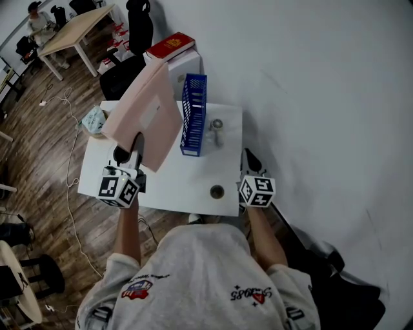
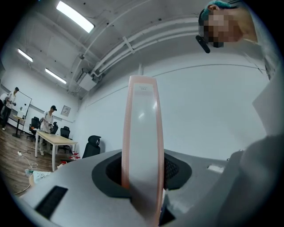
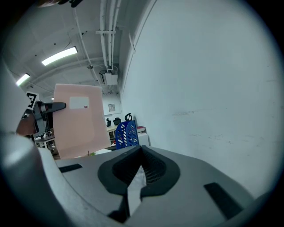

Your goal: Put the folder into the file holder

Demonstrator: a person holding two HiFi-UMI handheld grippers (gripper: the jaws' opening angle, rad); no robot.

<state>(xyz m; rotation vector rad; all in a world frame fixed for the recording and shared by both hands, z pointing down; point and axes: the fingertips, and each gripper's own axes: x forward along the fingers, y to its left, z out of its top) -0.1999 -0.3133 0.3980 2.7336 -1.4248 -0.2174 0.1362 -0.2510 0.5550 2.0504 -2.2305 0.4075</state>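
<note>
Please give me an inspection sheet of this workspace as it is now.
Surface: white table beside a white wall.
Job's things: pink folder lifted above the table; blue file holder upright on it.
Clutter: two small round objects on the table; red book on a cabinet behind.
Grippers: left gripper, jaws shut on the folder; right gripper, jaws together, empty.
Cables: white cable on the wooden floor.
Surroundings: office chairs, a person at a far desk.

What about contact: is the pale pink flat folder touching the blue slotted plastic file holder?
Apart. The right gripper view shows a strip of background room between the pink folder's right edge and the blue file holder's left side.
</note>
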